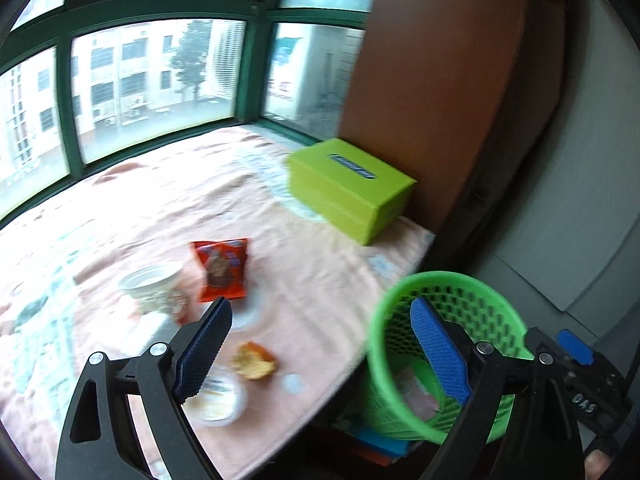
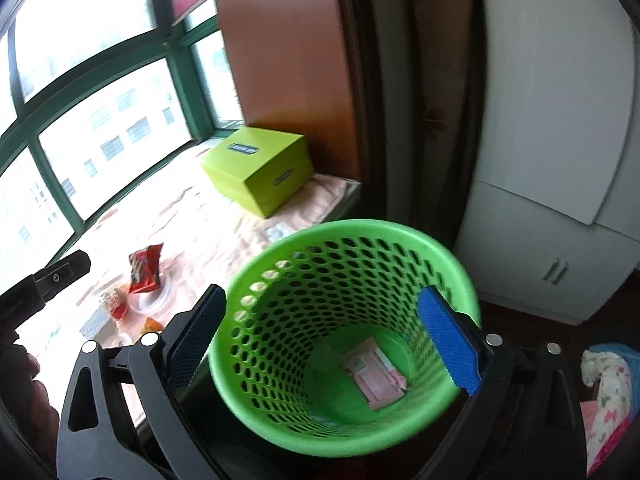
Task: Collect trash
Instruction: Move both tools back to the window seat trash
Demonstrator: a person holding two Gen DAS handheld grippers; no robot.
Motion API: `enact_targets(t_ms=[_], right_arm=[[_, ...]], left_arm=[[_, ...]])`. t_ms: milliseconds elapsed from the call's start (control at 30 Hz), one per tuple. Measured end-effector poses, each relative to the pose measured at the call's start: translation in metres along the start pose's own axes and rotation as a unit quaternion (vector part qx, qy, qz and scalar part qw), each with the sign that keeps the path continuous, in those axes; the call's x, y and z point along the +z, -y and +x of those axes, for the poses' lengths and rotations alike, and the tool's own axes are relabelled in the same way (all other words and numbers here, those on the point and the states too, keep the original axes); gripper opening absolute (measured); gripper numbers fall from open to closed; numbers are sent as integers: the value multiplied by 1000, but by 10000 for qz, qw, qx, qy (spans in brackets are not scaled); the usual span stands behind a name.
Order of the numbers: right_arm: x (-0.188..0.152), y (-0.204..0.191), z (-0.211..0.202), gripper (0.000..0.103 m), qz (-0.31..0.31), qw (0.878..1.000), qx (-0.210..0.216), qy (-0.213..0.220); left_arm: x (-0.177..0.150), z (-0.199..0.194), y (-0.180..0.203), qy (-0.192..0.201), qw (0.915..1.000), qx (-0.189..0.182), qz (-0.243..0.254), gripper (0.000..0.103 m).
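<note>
A green mesh basket point(image 2: 280, 300) stands beside the table edge with a pink packet point(image 2: 374, 372) lying at its bottom; it also shows in the left wrist view point(image 1: 476, 300). My right gripper point(image 2: 324, 340) is open and empty, held over the basket's mouth. My left gripper point(image 1: 324, 344) is open and empty above the table's near right edge. On the pink cloth lie a red snack bag point(image 1: 222, 270), a paper cup point(image 1: 154, 288) on its side, an orange food scrap point(image 1: 254, 362) and a clear plastic lid point(image 1: 218, 402).
A lime green box point(image 1: 352, 188) sits at the table's far right corner by a brown wall panel point(image 1: 432, 80). Windows point(image 1: 152, 76) run behind the table point(image 1: 320, 288). A white cabinet point(image 2: 560, 160) stands right of the basket. Floral cloth point(image 2: 608, 400) lies at the lower right.
</note>
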State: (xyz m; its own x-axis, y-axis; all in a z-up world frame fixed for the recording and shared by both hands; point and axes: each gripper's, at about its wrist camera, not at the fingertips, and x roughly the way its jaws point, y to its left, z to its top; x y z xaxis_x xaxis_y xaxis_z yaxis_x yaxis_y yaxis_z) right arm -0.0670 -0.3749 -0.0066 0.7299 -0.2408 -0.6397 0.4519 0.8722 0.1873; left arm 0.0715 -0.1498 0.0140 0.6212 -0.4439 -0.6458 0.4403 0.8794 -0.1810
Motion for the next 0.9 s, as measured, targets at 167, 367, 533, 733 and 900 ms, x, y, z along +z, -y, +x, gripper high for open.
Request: enact_targets(t_ms=[167,367,533,733,900], right_arm=[[2,-31,7,96,-269,9995,171,-33],[1,-64,17,96,-585,9972,445,-115],[-5,-87,27,96,-768,9949,598,-253],[-19,-109,36,96,-1018,9911,721,-461],[-26,-116,41,96,-1084,9897,746,-567]], left_arm=[[-8,3,-47,-79,9985,422,-339,90],[-24,14,-104,-322,9948,692,-673,90],[-42,26,-135,-528,9927,769,-766,90],[-52,48,-152,-766,9911,729,-804,79],[-55,58,-157,-840,9903,648,-893,73]])
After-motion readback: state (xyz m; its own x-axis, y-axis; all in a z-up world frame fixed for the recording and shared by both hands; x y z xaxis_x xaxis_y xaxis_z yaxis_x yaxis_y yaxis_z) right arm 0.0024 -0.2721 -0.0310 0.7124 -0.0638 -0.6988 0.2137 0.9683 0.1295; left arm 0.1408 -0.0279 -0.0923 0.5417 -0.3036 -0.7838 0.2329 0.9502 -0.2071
